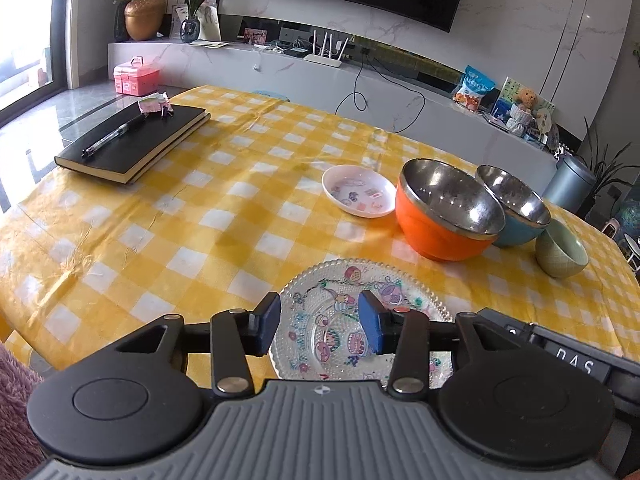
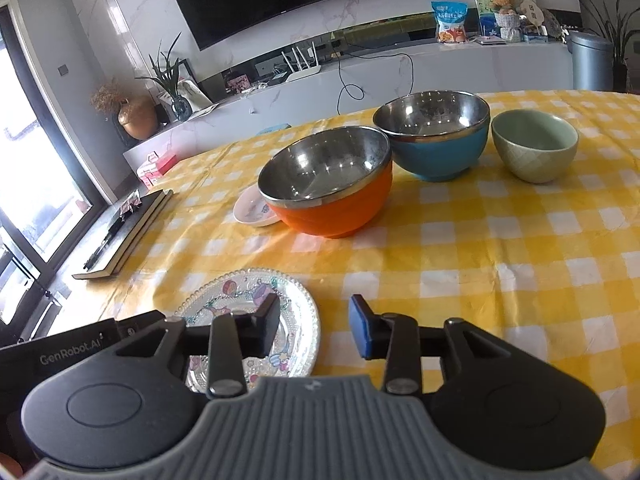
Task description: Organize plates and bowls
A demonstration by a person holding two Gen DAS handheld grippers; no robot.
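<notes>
The left gripper [image 1: 319, 320] hangs over the glass plate [image 1: 340, 344], fingers [image 1: 269, 322] apart with nothing clamped; the plate lies flat on the tabletop [image 1: 200, 208] beneath the gap. The right gripper [image 2: 314, 328] also stands apart and empty, the plate at its nine o'clock, under the left finger. The orange bowl [image 2: 332, 200] sits at twelve o'clock, well apart.

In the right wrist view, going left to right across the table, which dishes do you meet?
Clear patterned plate → small white dish → orange bowl → blue bowl → green bowl.
</notes>
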